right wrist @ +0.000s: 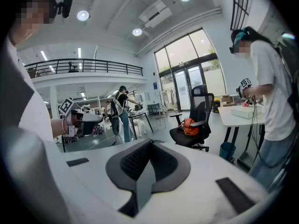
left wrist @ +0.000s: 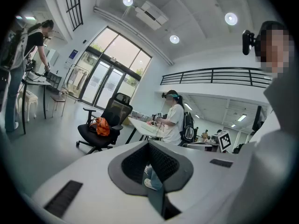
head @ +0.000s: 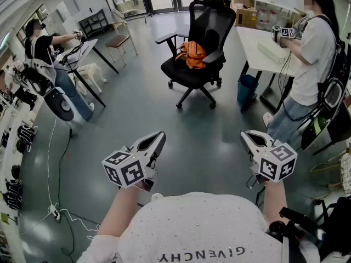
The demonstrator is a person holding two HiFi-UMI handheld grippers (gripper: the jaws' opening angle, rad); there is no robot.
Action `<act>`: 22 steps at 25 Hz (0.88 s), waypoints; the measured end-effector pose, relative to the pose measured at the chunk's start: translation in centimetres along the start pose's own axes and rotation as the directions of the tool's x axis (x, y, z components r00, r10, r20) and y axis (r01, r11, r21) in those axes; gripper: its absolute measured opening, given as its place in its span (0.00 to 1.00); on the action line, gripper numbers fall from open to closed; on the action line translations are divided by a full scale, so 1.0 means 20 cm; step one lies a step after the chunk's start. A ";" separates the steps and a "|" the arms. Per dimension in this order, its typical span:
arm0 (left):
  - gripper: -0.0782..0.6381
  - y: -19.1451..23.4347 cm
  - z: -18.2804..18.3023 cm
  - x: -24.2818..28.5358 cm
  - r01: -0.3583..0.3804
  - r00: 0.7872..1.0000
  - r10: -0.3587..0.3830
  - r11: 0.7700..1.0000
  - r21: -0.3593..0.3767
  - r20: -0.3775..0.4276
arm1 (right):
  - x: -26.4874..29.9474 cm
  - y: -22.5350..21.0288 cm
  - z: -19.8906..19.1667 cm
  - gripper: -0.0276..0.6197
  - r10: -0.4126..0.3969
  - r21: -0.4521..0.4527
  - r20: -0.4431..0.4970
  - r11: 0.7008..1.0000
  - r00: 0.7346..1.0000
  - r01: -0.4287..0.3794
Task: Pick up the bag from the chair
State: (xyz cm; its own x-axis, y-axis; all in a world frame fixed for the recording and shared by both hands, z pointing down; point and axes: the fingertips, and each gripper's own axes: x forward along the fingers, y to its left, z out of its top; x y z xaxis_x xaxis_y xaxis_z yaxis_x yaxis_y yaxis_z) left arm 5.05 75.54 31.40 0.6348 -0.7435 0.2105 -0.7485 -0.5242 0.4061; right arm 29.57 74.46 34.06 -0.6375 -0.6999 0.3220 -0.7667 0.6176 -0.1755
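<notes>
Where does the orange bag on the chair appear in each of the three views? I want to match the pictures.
Head view: the orange fabric bag is at upper centre, on the seat of the black mesh office chair.
Left gripper view: the bag is left of centre, at middle height.
Right gripper view: the bag is right of centre.
Shared landmark: that chair, under the bag in every view.

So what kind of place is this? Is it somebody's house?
Not a house; it looks like a big lab or workshop. A person with a backpack works standing at a white table, an office chair sits on a bare grey floor, and there are tall glass doors and a railed balcony.
</notes>
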 end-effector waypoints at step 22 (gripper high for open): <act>0.11 0.13 0.02 0.09 0.059 0.987 -0.025 0.976 -0.211 0.162 | 0.19 -0.10 -0.09 0.05 0.125 0.259 0.055 0.957 0.991 -0.135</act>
State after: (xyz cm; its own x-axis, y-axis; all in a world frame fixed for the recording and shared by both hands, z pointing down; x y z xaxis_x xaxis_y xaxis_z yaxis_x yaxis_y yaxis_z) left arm 4.19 72.75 32.51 0.6141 -0.7874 0.0538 -0.6522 -0.4679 0.5964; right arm 28.87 71.15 37.30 -0.7314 -0.6360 0.2463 -0.6672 0.5923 -0.4518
